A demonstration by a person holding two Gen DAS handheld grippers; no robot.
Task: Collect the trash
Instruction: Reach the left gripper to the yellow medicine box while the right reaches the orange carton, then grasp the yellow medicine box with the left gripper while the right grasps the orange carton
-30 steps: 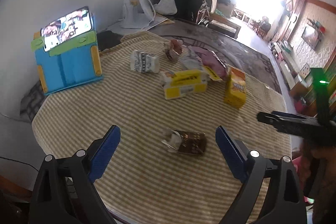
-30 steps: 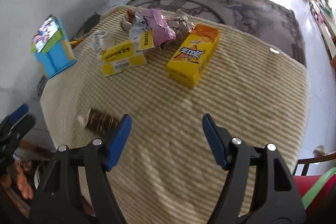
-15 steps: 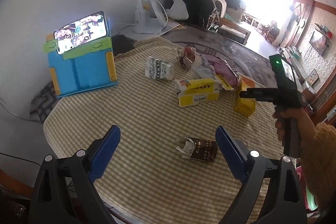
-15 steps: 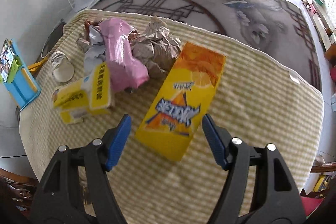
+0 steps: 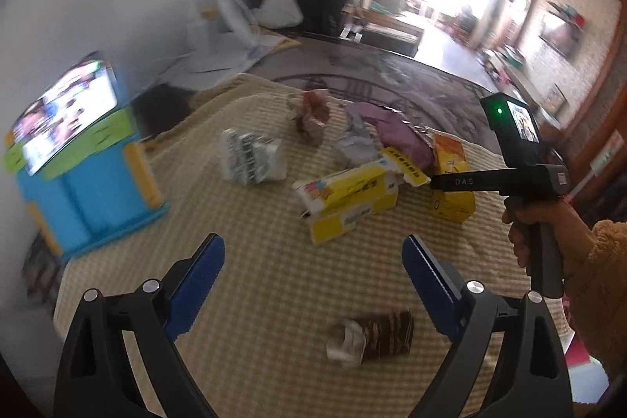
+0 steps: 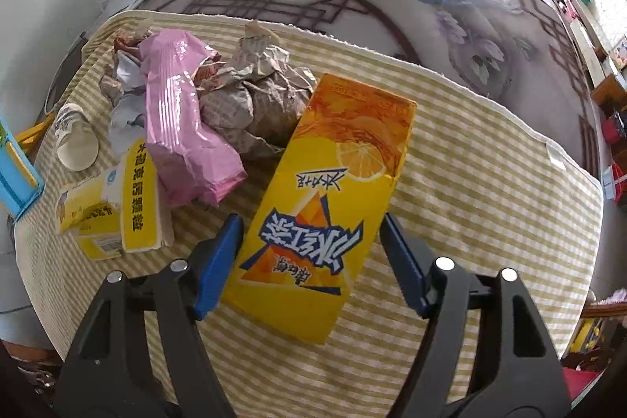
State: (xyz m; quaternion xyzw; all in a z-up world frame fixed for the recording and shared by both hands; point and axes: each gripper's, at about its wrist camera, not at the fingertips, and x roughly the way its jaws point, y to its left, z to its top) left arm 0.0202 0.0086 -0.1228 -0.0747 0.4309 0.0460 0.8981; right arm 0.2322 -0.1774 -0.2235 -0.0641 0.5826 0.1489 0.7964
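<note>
**Operator:** Two blue pads of my right gripper (image 6: 309,257) now straddle the orange drink carton (image 6: 333,206); a second ago it lay well ahead of them. The jaws are wide, clamping nothing, one pad on each long side of the carton.

**Inspector:** Meaning for the task?

**Operator:** I judge the first pickup is one squeeze away. The carton lies flat on the striped cloth (image 6: 490,190), a smooth, rigid, printed box. At its eleven o'clock sits crumpled brown paper (image 6: 258,104), touching it; at ten, a glossy pink pouch (image 6: 180,112); at nine, a torn yellow box (image 6: 113,210).

**Inspector:** Left side?

**Operator:** My left gripper (image 5: 313,273) hangs spread and empty, with a crushed brown wrapper (image 5: 372,337) low between its arms.
</note>
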